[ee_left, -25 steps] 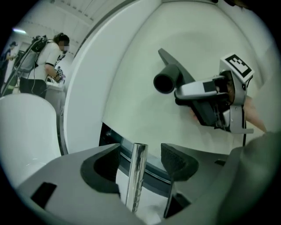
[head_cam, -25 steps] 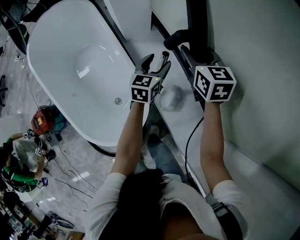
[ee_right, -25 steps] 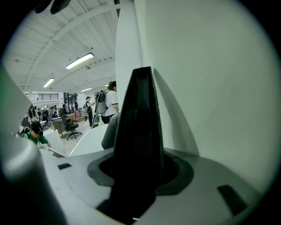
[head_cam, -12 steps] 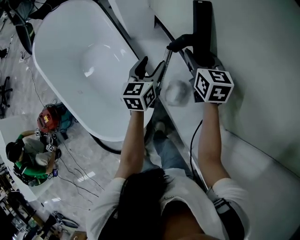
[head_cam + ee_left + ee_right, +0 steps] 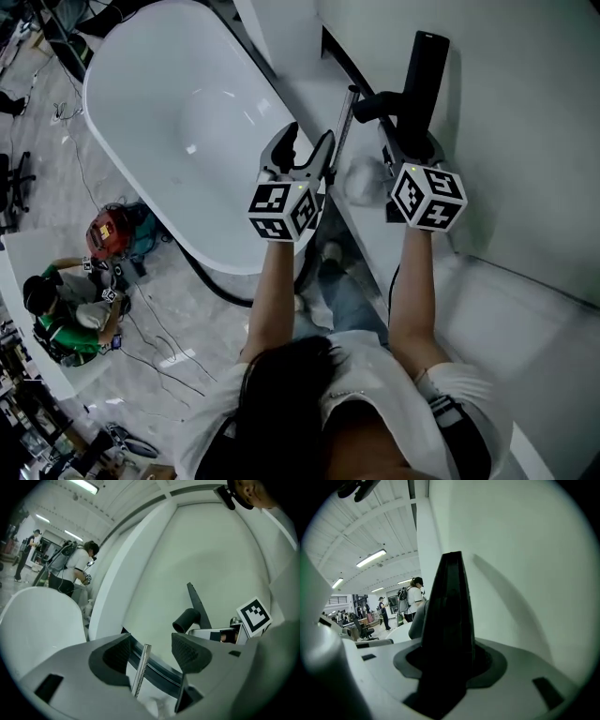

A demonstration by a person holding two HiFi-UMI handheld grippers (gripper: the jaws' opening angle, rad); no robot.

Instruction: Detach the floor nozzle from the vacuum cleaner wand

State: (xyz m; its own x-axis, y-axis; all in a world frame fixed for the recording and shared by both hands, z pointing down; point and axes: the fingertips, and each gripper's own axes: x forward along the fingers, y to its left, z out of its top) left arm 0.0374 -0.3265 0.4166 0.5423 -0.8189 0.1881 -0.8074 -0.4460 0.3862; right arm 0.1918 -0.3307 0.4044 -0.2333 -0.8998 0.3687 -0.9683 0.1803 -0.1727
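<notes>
Nearest you, your own hair (image 5: 281,394) and shoulders fill the bottom of the head view and hide most of what lies under you. Your left gripper (image 5: 307,141) has its jaws apart. The silver wand (image 5: 343,127) rises between them, close to one pad, and neither pad presses on it. The wand's lower length is lost behind that gripper and your forearm. Your right gripper (image 5: 410,142) is clamped on the black floor nozzle (image 5: 424,70), which fills the whole gap in the right gripper view and hides both pads. The nozzle stands on end against the white wall (image 5: 525,112). Its round neck (image 5: 368,106) shows a hollow mouth in the left gripper view, and the wand's top end stands free beside it. Between the grippers a pale crumpled thing (image 5: 361,180) is too blurred to name. The marker cube (image 5: 281,208) on each gripper carries black-and-white squares rather than letters. Farther off, the white bathtub (image 5: 141,141) is cut off at the top edge. On the floor (image 5: 178,319) beyond it lies a red object (image 5: 105,230) whose print is too small to read. A crouched person (image 5: 56,314) sits at the left margin.
</notes>
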